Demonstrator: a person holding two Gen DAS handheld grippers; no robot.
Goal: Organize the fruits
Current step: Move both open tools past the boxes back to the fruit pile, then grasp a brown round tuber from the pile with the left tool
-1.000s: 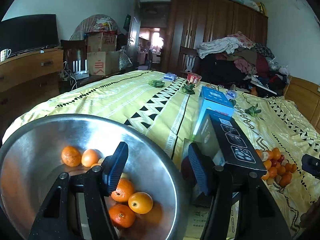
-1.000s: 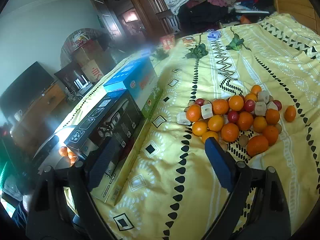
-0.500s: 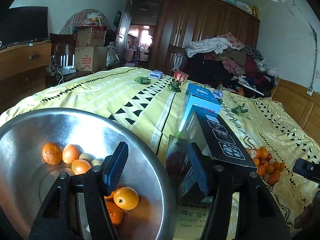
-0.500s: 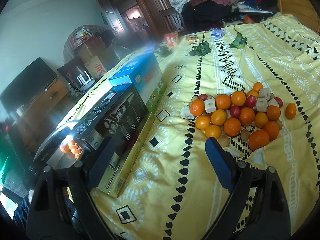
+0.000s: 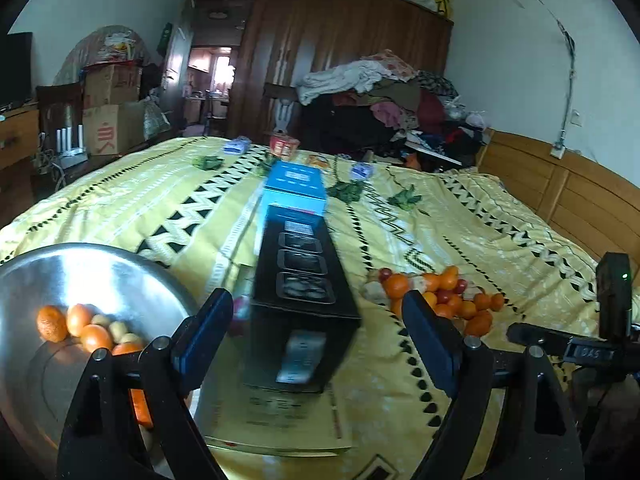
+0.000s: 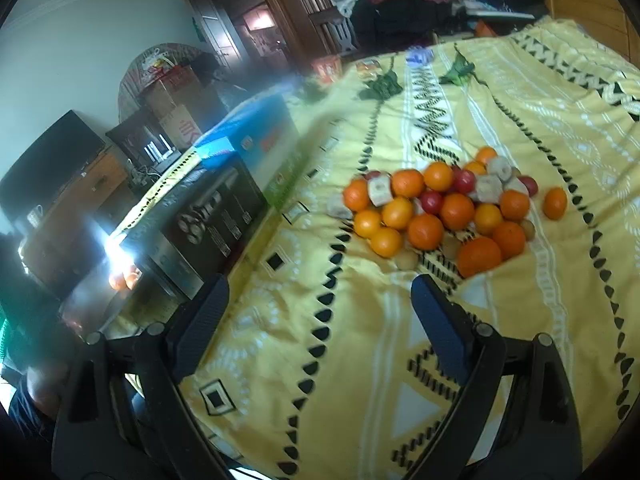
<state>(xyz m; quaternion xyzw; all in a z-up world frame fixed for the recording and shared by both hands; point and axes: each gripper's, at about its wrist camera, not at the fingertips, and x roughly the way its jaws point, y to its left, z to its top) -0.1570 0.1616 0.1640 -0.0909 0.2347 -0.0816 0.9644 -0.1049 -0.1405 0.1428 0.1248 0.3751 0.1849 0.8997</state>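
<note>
The fruit pile (image 6: 444, 208) sat on the bed (image 6: 560, 120) just ahead of the right hand-held gripper (image 6: 320, 320), jaws wide and empty. The left hand-held gripper (image 5: 316, 344) had just been opening, nothing between its jaws, with the steel bowl (image 5: 100, 272) of oranges off to its left.

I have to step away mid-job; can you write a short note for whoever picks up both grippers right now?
Left gripper: open, nothing between the fingers; they have just been opening. It points over the black box.
Right gripper: open, empty, short of the fruit pile.
Done: a few oranges and small pale fruits lie in the metal bowl.
Left: most of the fruit, oranges, red ones and pale chunks, lies on the yellow bedspread.
</note>
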